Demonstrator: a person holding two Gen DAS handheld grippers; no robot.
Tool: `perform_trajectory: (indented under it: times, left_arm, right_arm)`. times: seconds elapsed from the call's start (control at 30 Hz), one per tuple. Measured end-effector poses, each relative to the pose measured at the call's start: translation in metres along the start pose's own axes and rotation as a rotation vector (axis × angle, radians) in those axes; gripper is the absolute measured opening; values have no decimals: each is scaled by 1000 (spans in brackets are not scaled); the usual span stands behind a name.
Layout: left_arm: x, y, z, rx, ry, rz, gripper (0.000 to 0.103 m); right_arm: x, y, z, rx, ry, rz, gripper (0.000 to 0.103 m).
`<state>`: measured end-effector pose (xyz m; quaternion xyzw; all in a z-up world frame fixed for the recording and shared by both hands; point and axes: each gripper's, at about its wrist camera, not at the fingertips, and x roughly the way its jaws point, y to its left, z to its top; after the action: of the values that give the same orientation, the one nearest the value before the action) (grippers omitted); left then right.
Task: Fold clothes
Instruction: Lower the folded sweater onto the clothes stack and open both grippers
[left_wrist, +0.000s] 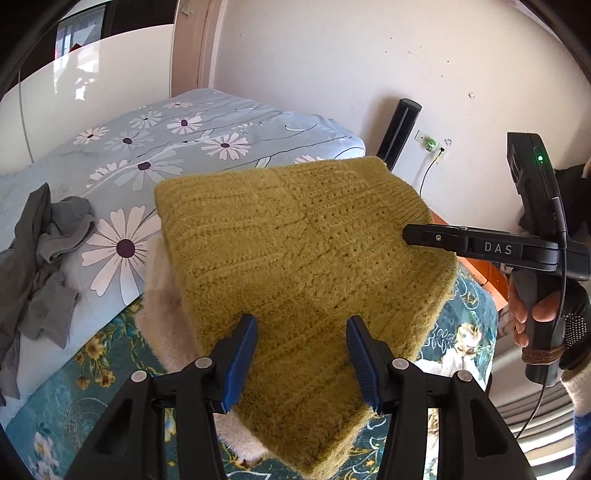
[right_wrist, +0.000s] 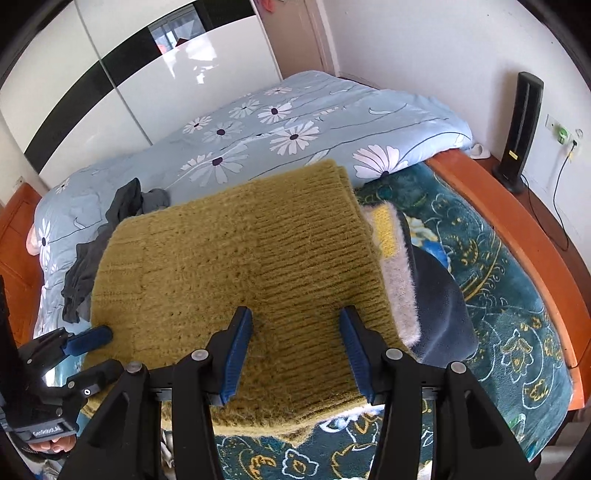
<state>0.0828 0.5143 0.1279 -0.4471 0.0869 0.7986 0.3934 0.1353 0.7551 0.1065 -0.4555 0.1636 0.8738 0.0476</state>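
**Folded olive sweater tops the pile on the bed**

The olive knit sweater (left_wrist: 295, 266) lies folded into a thick rectangle on top of a stack of other folded clothes, and it serves as the landmark here. Directly under it shows a fluffy white garment (left_wrist: 162, 314), which pokes out along the sweater's left edge in the left wrist view. In the right wrist view a pale fuzzy piece with a yellow patch (right_wrist: 391, 251) and a dark navy garment (right_wrist: 439, 306) stick out from beneath the sweater's right edge. The whole stack sits on a teal floral blanket (right_wrist: 509, 295) spread over the bed.

The left gripper (left_wrist: 301, 354) hovers over the near edge of the sweater with its blue-padded fingers (left_wrist: 242, 362) spread apart and nothing between them. The right gripper (right_wrist: 295, 350) is likewise spread wide above the ribbed part of the sweater, holding nothing. In the left wrist view the right gripper's black finger tip reaches in over the sweater's right side.

Beyond the sweater lies a light blue daisy-print quilt (right_wrist: 295, 122). A crumpled grey garment (left_wrist: 40, 258) rests on that quilt, to the sweater's left. A black tower appliance (right_wrist: 521, 133) stands against the wall, to the far right of the sweater.
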Motion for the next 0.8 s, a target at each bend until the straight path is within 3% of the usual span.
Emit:
perform_trajectory:
  times: [0.3, 0.47, 0.53, 0.67, 0.8]
  left_arm:
    - [-29, -1, -3, -55, -17, -34, 59]
    - [-50, 1, -22, -85, -49, -53, 71]
    - [-53, 1, -31, -92, -50, -59, 74]
    - [-56, -2, -51, -97, -53, -72, 82]
    - [-53, -4, -71, -106, -46, -101, 99]
  right_arm:
    - [-19, 15, 2, -4, -24, -43, 52]
    - [-47, 27, -22, 5, -77, -51, 52]
    - [-51, 30, -34, 20, -77, -48, 58]
    - [-57, 42, -56, 4, -72, -39, 58]
    - [-55, 54, -78, -25, -66, -57, 60]
